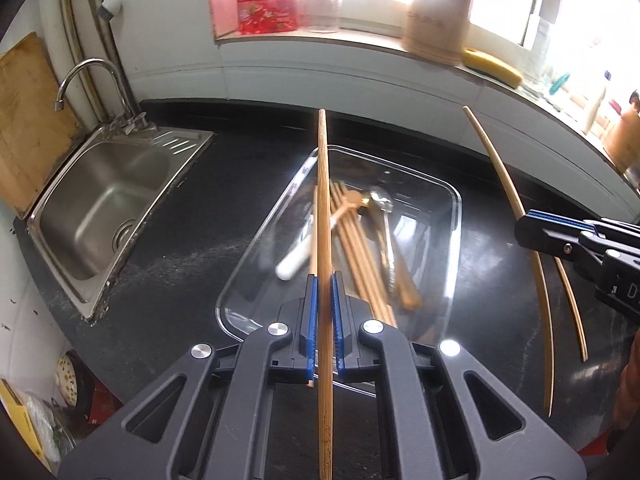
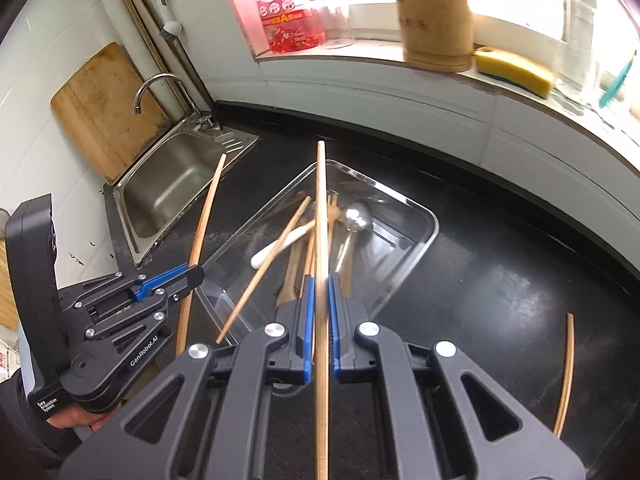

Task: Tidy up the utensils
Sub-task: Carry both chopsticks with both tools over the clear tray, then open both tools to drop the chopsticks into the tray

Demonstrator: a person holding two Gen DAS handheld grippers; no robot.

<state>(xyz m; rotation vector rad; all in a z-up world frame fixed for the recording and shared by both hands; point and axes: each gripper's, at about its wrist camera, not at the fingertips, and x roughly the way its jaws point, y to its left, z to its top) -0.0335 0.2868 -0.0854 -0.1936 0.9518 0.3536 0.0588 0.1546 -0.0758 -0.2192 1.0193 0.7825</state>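
Observation:
My left gripper (image 1: 324, 280) is shut on a long wooden chopstick (image 1: 323, 192) that points forward over a clear tray (image 1: 456, 208). In the tray lie several chopsticks (image 1: 360, 248), a metal spoon (image 1: 380, 200) and a white-handled utensil (image 1: 294, 264). At the right edge my right gripper (image 1: 522, 226) is shut on a second chopstick (image 1: 500, 168). In the right wrist view that gripper (image 2: 319, 280) clamps its chopstick (image 2: 321, 208) above the tray (image 2: 432, 224), and the left gripper (image 2: 198, 272) holds its chopstick (image 2: 200, 232) at the left. A bamboo holder (image 2: 436, 20) stands on the sill.
A loose chopstick (image 2: 568, 360) lies on the black counter right of the tray. A steel sink (image 1: 104, 208) with a tap and a leaning cutting board (image 1: 28, 120) are at the left. On the sill stand a red soap bottle (image 2: 280, 12) and a yellow sponge (image 2: 516, 68).

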